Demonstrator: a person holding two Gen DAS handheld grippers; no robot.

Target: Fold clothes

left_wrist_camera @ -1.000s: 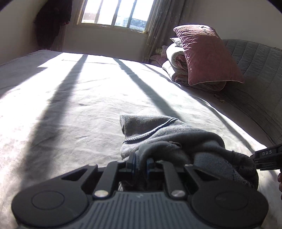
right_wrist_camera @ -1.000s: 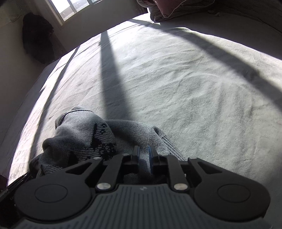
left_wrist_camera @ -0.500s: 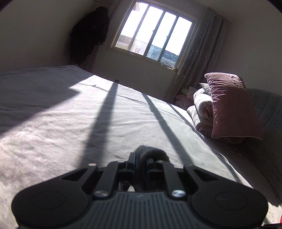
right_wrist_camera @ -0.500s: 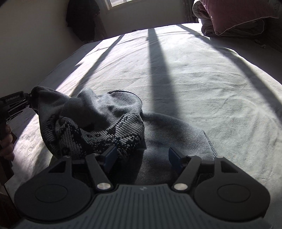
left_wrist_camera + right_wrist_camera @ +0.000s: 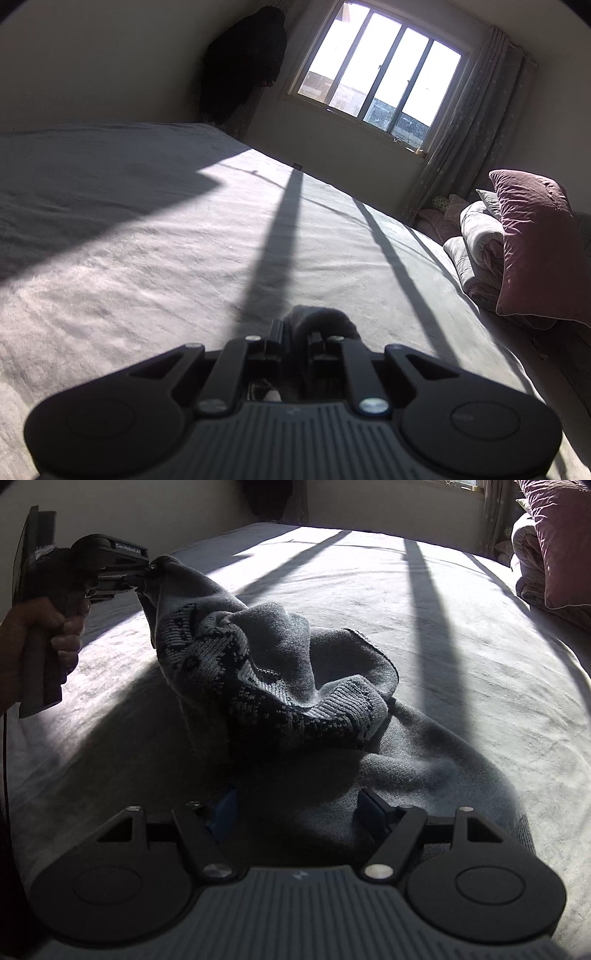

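A grey knit sweater (image 5: 280,672) with a dark patterned band lies bunched on the bed (image 5: 461,627). My left gripper (image 5: 146,572), held by a hand (image 5: 44,627) at the upper left of the right wrist view, is shut on one corner and holds it raised off the bed. In the left wrist view only a small hump of that fabric (image 5: 317,321) shows between the left gripper's (image 5: 295,332) pinched fingers. My right gripper (image 5: 299,806) stands open just above the sweater's flat near part, its blue pads apart and pressing on nothing.
The grey bedsheet (image 5: 147,258) stretches wide, crossed by window-bar shadows. A maroon pillow (image 5: 532,251) and a folded quilt (image 5: 476,243) are stacked at the right by the headboard. A dark garment (image 5: 243,62) hangs left of the window (image 5: 376,74).
My right gripper let go of the sweater and spread its jaws wide. The left gripper lifted its corner up and away, drawing the sweater out between the two.
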